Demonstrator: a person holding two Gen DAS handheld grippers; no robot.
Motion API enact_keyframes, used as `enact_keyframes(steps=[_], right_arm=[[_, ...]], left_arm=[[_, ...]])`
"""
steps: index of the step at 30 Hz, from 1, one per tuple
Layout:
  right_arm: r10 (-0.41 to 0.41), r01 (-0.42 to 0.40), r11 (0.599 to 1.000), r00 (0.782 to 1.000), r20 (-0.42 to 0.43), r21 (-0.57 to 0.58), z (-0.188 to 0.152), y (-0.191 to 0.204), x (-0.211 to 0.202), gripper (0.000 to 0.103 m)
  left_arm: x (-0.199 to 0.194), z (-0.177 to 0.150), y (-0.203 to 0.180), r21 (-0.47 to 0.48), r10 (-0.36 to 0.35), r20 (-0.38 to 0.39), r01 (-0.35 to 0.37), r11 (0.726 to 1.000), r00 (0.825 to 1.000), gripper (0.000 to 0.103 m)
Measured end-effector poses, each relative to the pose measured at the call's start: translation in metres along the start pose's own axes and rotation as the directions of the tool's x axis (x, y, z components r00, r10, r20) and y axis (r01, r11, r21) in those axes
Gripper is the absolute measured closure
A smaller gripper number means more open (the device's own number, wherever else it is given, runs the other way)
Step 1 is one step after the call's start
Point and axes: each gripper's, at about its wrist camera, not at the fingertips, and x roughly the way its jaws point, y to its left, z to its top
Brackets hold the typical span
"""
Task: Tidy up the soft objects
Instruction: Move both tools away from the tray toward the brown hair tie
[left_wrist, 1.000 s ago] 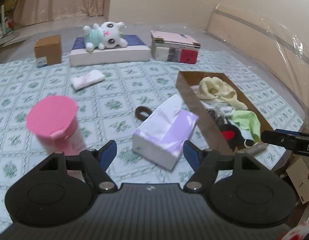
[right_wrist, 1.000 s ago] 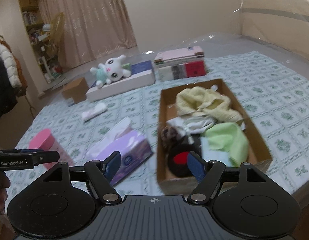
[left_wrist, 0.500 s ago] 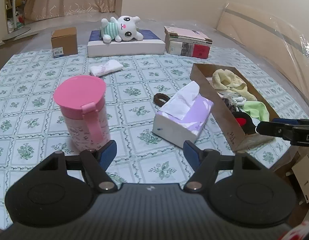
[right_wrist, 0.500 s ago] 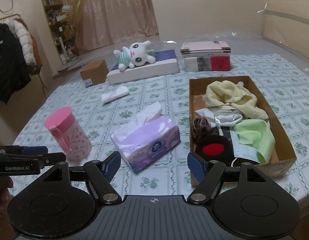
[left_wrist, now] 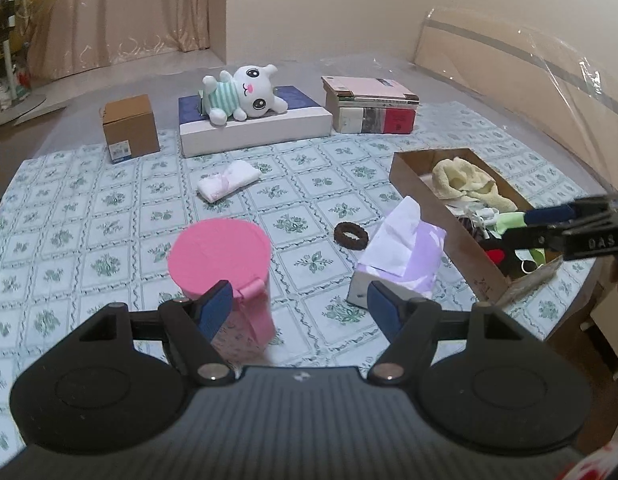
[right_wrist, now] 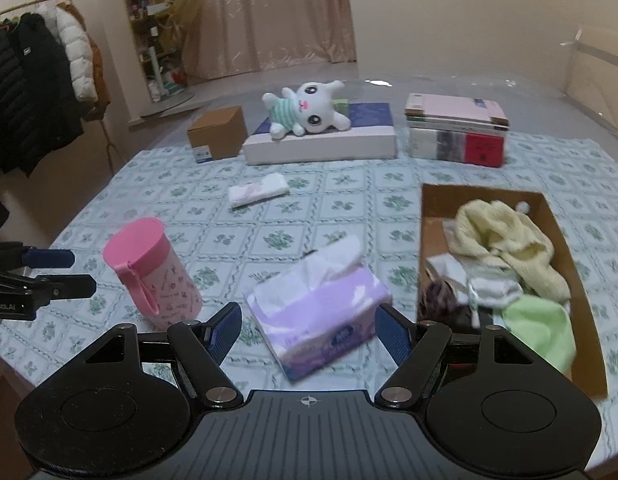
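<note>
Your left gripper (left_wrist: 299, 306) hangs with its blue-padded fingers (left_wrist: 215, 306) spread wide and nothing between them, above the smooth pink tumbler (left_wrist: 225, 272) with its flat round lid and rubbery strap. Your right gripper (right_wrist: 307, 330) is just as wide and empty, over the glossy lilac tissue pack (right_wrist: 321, 312), from which a crumpled white sheet stands up. Both sit on the desk (left_wrist: 69, 216), covered in a pale cloth printed with green leafy squares. To the right lies the shallow cardboard box (right_wrist: 565, 236), already heaped with soft things: a nubbly yellow towel (right_wrist: 505, 236), a lime-green cloth (right_wrist: 541, 328), white fabric and something dark. Still out on the cloth are a fuzzy brown hair scrunchie (left_wrist: 351, 235) just beside the tissue pack and a folded white cloth (left_wrist: 229, 180) further back. The plush white rabbit (left_wrist: 245, 94) in a striped shirt lies on a flat white-and-navy box (left_wrist: 277, 126), between a small brown carton (left_wrist: 129, 130) and a stack of books (left_wrist: 371, 106).
</note>
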Motion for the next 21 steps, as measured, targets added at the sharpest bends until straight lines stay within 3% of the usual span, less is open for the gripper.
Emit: enact_keyframes(steps=[8,21], right_arm=[[0.025,-0.029,0.997,0.998,-0.056,-0.068,0.024,0.01,0.022,0.03],[0.001,-0.021,0.981,0.995,-0.104,-0.191,0.054,0.018,0.048,0.03]], left_arm=[[0.001,0.016,0.017,0.081,-0.051,-0.035,0.053,0.995,0.998,0.032],[0.006,0.068,0.048,0.256,-0.039,-0.054,0.052,0.965,0.998,0.032]])
